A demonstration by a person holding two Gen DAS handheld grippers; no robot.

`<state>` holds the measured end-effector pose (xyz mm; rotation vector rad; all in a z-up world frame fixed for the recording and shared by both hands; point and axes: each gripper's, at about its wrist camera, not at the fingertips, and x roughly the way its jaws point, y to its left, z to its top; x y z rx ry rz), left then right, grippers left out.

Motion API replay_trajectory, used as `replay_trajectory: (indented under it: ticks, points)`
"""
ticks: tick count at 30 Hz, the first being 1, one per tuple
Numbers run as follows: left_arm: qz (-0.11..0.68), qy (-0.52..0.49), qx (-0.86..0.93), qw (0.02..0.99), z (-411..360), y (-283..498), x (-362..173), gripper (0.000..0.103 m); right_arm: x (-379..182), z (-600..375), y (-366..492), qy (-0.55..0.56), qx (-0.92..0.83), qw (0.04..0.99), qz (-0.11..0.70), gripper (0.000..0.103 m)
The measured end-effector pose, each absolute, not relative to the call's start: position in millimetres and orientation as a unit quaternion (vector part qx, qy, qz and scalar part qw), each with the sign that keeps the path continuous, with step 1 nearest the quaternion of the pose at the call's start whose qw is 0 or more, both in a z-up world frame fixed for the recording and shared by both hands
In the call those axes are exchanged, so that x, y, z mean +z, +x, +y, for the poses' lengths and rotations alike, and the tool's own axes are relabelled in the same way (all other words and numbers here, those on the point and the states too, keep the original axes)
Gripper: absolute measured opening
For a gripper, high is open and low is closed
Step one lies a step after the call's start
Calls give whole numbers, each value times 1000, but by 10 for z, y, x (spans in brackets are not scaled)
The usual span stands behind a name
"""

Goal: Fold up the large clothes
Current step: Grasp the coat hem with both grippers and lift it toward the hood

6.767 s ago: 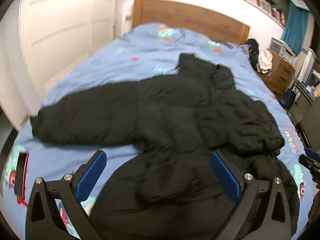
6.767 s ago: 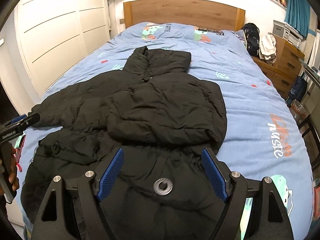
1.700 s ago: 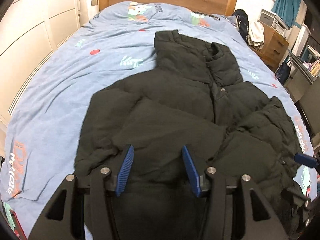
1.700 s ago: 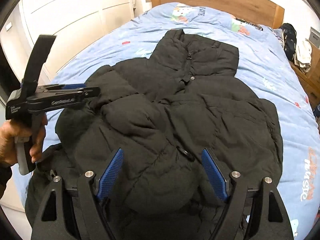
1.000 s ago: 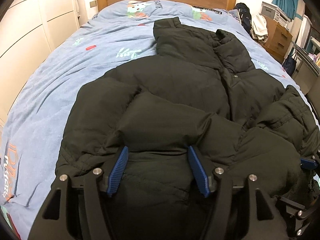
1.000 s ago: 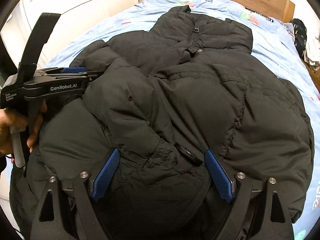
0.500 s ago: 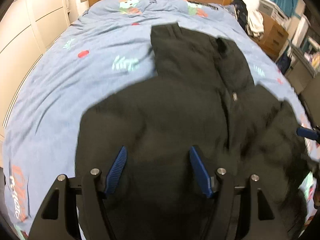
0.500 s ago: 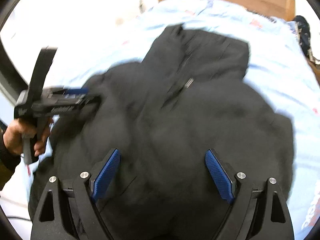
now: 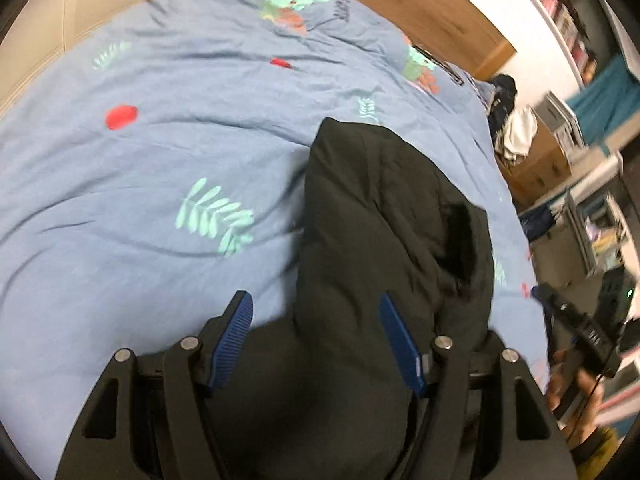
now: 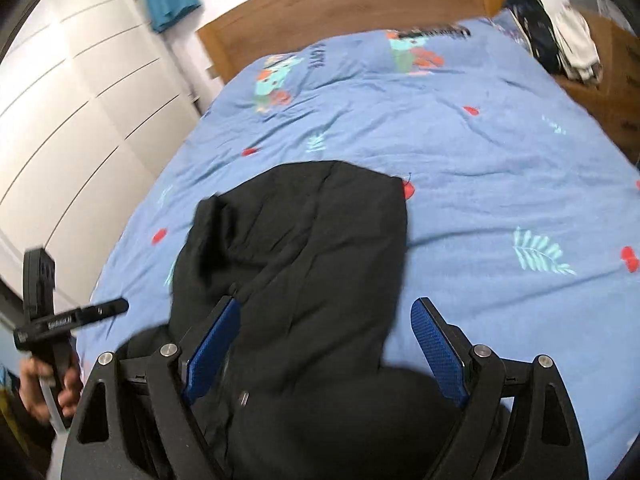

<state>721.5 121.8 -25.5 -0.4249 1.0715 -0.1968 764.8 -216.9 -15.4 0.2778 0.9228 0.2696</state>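
Observation:
A black puffer jacket [image 9: 380,248] lies on the blue bed cover [image 9: 140,168], hood end pointing toward the headboard. My left gripper [image 9: 316,340] is open above the jacket's near part, empty. My right gripper [image 10: 324,348] is open above the jacket [image 10: 304,248] as well, empty. The right gripper shows at the right edge of the left wrist view [image 9: 576,332], and the left gripper shows at the left edge of the right wrist view [image 10: 72,320]. The jacket's lower part is hidden under the gripper bodies.
A wooden headboard [image 10: 360,8] stands at the far end. White wardrobe doors [image 10: 60,120] line the left side. A wooden dresser [image 9: 536,160] with clothes on it stands to the right of the bed, with shelves behind it.
Both grippers have lifted off the jacket's body and moved forward toward the hood end. The views now tilt up and show more bare bed cover. Both stay open.

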Motion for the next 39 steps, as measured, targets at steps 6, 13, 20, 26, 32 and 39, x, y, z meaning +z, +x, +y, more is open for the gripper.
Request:
replay_trajectory:
  ticks: [6, 13, 20, 26, 32, 39]
  points:
    - [519, -261, -79, 810, 1204, 7722, -758, 65, -539, -2289, 8130, 176, 98, 869, 453, 86]
    - [511, -291, -83, 805, 1015, 8078, -984, 65, -885, -2348, 8429, 199, 69, 862, 462, 86]
    - [514, -271, -89, 809, 795, 8159, -968, 30, -962, -2200, 8610, 200, 86, 850, 479, 20]
    - [491, -281, -108, 818, 826, 7973, -778, 12, -643, -2116, 8389, 158, 106, 871, 453, 10]
    - [458, -286, -148, 828, 941, 7460, -434, 11, -131, -2150, 7851, 126, 150, 889, 415, 10]
    - [423, -291, -183, 838, 1191, 6584, -112, 11, 358, -2124, 6857, 85, 199, 904, 370, 9]
